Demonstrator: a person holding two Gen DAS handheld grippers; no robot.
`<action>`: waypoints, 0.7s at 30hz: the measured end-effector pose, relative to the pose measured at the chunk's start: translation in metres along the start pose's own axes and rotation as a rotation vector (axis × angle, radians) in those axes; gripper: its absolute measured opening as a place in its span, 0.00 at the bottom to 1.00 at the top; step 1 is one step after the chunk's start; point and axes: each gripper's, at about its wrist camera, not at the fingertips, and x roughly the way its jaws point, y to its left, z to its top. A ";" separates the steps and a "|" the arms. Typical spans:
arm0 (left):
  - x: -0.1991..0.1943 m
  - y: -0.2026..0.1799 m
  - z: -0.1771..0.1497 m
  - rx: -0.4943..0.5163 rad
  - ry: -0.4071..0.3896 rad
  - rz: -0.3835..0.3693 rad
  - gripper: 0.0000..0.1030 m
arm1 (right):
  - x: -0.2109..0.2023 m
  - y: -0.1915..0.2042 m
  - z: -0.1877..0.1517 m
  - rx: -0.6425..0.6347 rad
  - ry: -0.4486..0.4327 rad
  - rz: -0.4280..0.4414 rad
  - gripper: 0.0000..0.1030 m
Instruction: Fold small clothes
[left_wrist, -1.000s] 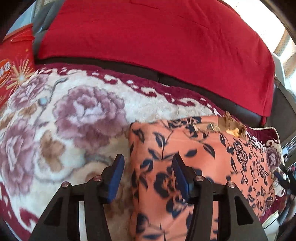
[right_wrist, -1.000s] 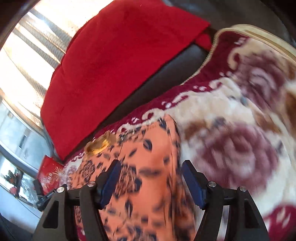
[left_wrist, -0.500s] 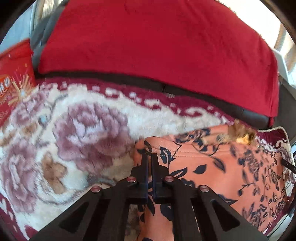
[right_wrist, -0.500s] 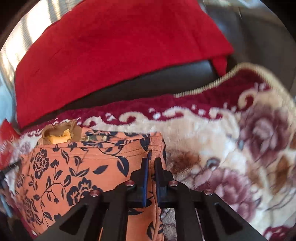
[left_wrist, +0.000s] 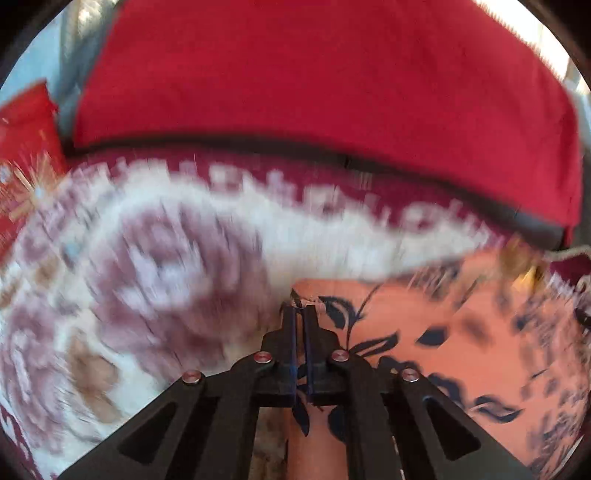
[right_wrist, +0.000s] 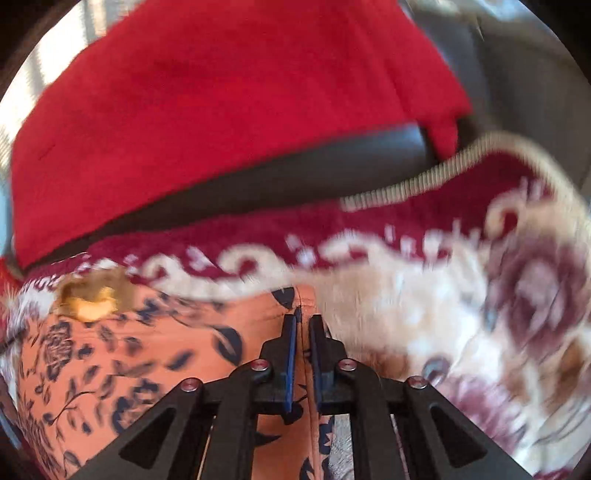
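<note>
An orange garment with a dark floral print (left_wrist: 443, 347) lies on a flowered plush blanket (left_wrist: 147, 266). My left gripper (left_wrist: 300, 314) is shut on the garment's left corner. In the right wrist view the same garment (right_wrist: 155, 362) spreads to the left, and my right gripper (right_wrist: 303, 323) is shut on its right corner. A gold patch (right_wrist: 92, 299) sits on the garment's far edge; it also shows in the left wrist view (left_wrist: 521, 262). Both views are motion-blurred.
A red cloth (left_wrist: 314, 85) drapes over the dark sofa back (right_wrist: 295, 177) behind the blanket. A red printed bag (left_wrist: 26, 166) stands at the far left. The blanket's braided edge (right_wrist: 424, 181) runs at the right.
Both grippers went from open to shut on the garment's corners. Since half a second ago both have kept their hold, and the views are shifting and blurred.
</note>
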 end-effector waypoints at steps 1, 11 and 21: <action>-0.003 0.002 -0.001 -0.003 -0.019 0.000 0.07 | -0.001 -0.004 -0.002 0.022 0.002 0.013 0.14; -0.117 0.006 -0.025 -0.024 -0.194 -0.086 0.34 | -0.127 0.000 -0.049 0.087 -0.178 0.314 0.76; -0.056 0.004 -0.097 -0.036 0.081 -0.004 0.53 | -0.066 -0.002 -0.126 0.237 0.013 0.442 0.75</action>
